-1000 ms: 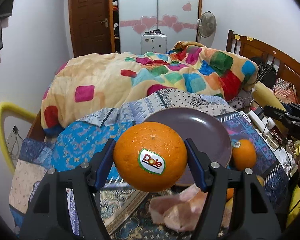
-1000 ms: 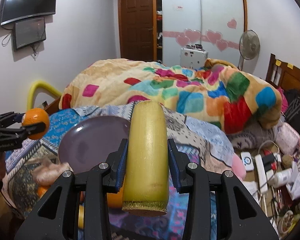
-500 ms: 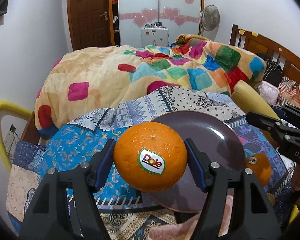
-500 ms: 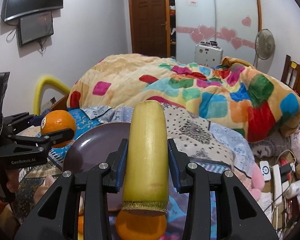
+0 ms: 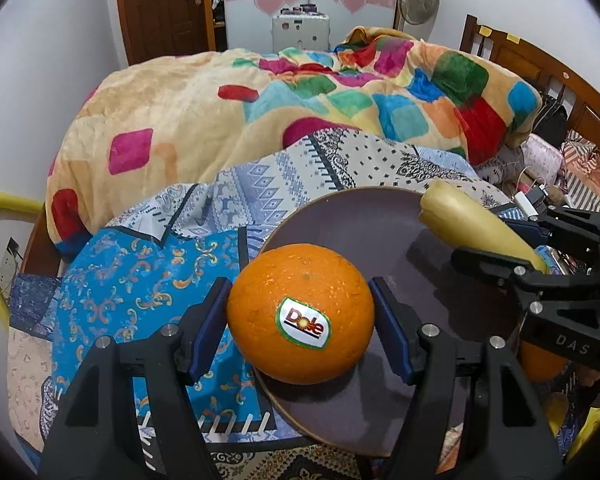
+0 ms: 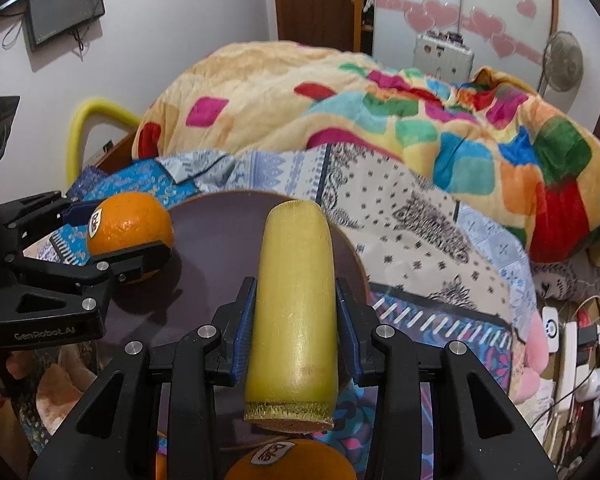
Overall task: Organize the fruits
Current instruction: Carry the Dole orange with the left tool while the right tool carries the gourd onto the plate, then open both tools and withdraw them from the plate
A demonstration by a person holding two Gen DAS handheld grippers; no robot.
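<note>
My left gripper (image 5: 300, 312) is shut on an orange (image 5: 300, 312) with a Dole sticker and holds it over the near left edge of a dark purple plate (image 5: 364, 220). My right gripper (image 6: 296, 312) is shut on a pale yellow sugarcane piece (image 6: 296, 292) and holds it over the plate's (image 6: 212, 232) right side. In the right wrist view the left gripper (image 6: 128, 240) with its orange (image 6: 128, 228) is at the plate's left. In the left wrist view the right gripper (image 5: 512, 248) and the sugarcane piece (image 5: 472, 224) reach in from the right.
The plate lies on patterned blue cloths (image 5: 140, 280) on a bed, with a colourful blanket (image 5: 300, 100) behind. Another Dole orange (image 6: 288, 460) lies below the right gripper. One more orange (image 5: 540, 364) sits right of the plate. Cables and chargers (image 6: 568, 344) clutter the right side.
Both grippers have moved forward and down toward the plate with their fruit. The sugarcane piece and the orange now hang over the plate.
</note>
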